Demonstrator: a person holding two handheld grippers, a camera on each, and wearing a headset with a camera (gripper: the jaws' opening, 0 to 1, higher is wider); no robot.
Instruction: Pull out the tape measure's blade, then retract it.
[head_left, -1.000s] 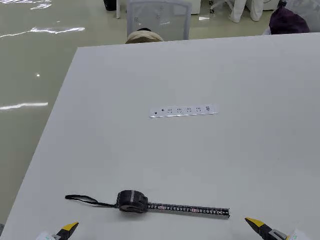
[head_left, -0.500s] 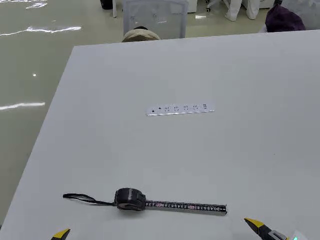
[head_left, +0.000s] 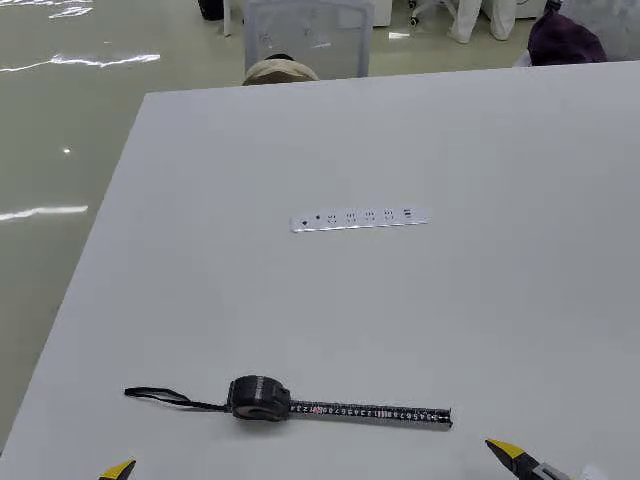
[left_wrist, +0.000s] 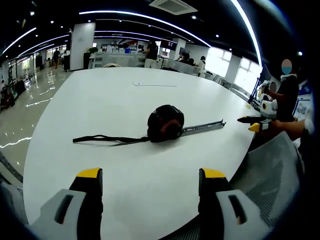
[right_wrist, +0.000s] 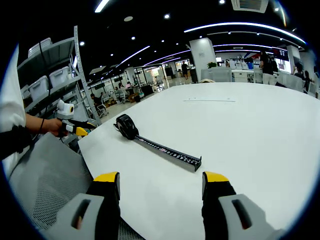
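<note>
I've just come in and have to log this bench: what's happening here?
A person holds a gripper in each hand at the near edge of a white table. The tape measure lies there, blade pulled out, strap trailing the other way. The left gripper and right gripper are open, touching nothing; the blade is not yet retracted.

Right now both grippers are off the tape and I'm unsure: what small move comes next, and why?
Probably ease the left gripper forward onto the tape measure case. The blade lies extended on the table; left and right gripper are open, touching nothing, so gripping the case seems the first step to retracting.
</note>
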